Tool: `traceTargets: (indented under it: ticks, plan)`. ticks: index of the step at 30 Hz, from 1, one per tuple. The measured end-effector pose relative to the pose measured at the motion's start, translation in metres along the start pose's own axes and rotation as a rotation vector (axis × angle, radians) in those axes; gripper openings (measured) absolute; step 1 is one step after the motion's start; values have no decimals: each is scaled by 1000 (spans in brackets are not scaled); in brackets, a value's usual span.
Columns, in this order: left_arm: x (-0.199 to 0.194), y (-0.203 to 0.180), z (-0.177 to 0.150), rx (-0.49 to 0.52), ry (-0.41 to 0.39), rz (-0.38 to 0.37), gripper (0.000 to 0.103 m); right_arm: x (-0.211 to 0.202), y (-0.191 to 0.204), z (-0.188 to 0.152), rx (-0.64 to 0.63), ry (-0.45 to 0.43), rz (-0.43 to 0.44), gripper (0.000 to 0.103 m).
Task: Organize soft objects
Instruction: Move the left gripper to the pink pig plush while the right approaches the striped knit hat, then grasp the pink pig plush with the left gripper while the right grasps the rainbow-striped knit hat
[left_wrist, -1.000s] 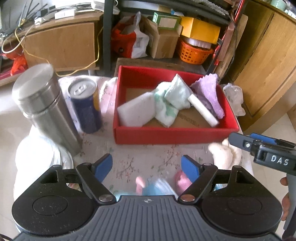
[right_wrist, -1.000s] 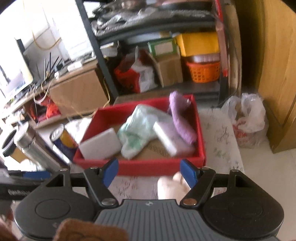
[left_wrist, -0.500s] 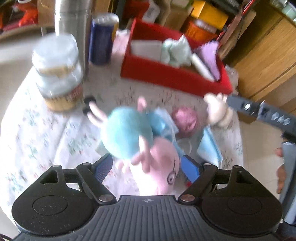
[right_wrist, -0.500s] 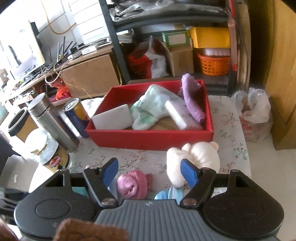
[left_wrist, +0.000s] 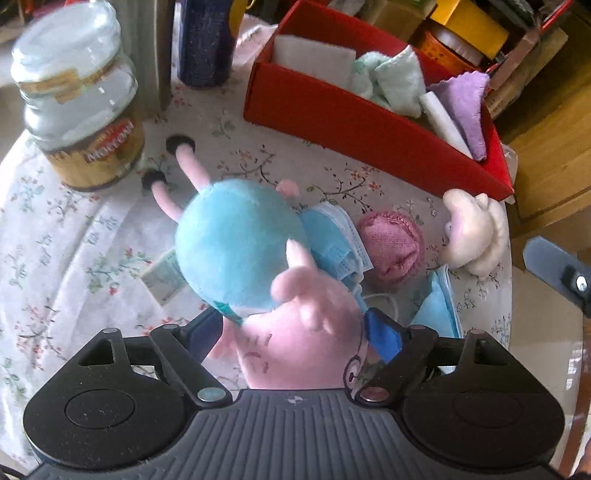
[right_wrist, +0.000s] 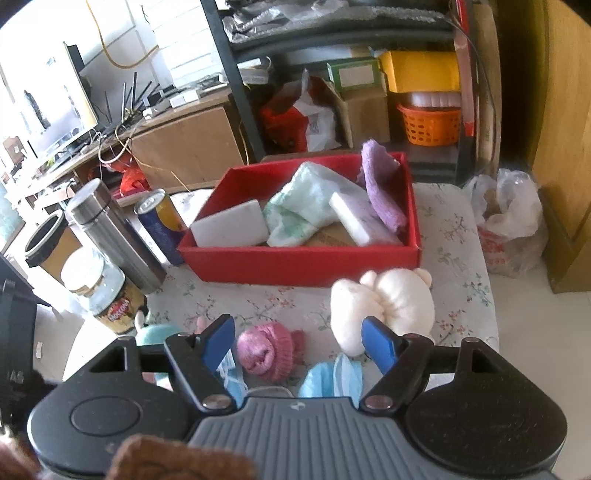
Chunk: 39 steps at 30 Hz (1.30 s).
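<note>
**tabletop_tom:** Plush pig (left_wrist: 258, 266), blue body and pink head, was seen lying on the flowered tablecloth (left_wrist: 74, 258) well in front of the red box (left_wrist: 351, 122), legs pointed toward the coffee jar (left_wrist: 85, 107). The left gripper (left_wrist: 295, 332) was held wide apart, with the pink head sat between the blue pads. Whether the pads were actually pressed on it couldn't be told.

**softstuff_sam:** And the right gripper (right_wrist: 299, 341)?

**tabletop_tom:** Spread at a middling width, and its jaws had just been opening a bit more. Nothing was gripped. The pink knit hat (right_wrist: 269, 350) was framed in the gap between the fingers, down on the cloth in front of the red box, and the cream plush (right_wrist: 384, 306) was found just beside the right pad, nearer the box's front wall.

**softstuff_sam:** What was already in the box?

**tabletop_tom:** A white sponge (right_wrist: 231, 225), a pale green cloth (right_wrist: 303, 206), a white bar (right_wrist: 362, 221) and a purple cloth (right_wrist: 380, 184) were piled inside. Two blue face masks (right_wrist: 332, 376) were left out on the cloth in front of the box, close to the hat.
</note>
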<state>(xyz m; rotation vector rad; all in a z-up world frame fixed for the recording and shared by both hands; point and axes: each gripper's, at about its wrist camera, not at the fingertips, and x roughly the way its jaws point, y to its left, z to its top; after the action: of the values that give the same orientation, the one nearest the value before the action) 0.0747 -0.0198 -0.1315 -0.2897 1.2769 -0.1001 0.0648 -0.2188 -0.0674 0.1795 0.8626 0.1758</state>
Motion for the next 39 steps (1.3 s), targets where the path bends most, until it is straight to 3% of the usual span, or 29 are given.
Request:
traceTargets:
  ticks: [5,19,22,25,33,37,39]
  plan:
    - [8,-8,-3,37,11,34,76,0,0,-3,-9,6,-1,47]
    - [-60,20,-15,138,-43,-99,73,1,7,-28,-54,72,-1,47]
    - [-76,35,-12,110,-77,-156,74,0,7,-40,-33,96,12,47]
    - [-84,47,-12,79,-107,-150,74,-4,8,-51,-11,114,15,47]
    - [-86,46,-9,56,-80,-245,74,-4,15,-92,65,223,80,47]
    - [-91,41,-11,77,-82,-268,74,14,7,-101,181,292,144,47]
    - [-90,38,-12,92,-75,-270,74,25,5,-102,200,311,120,47]
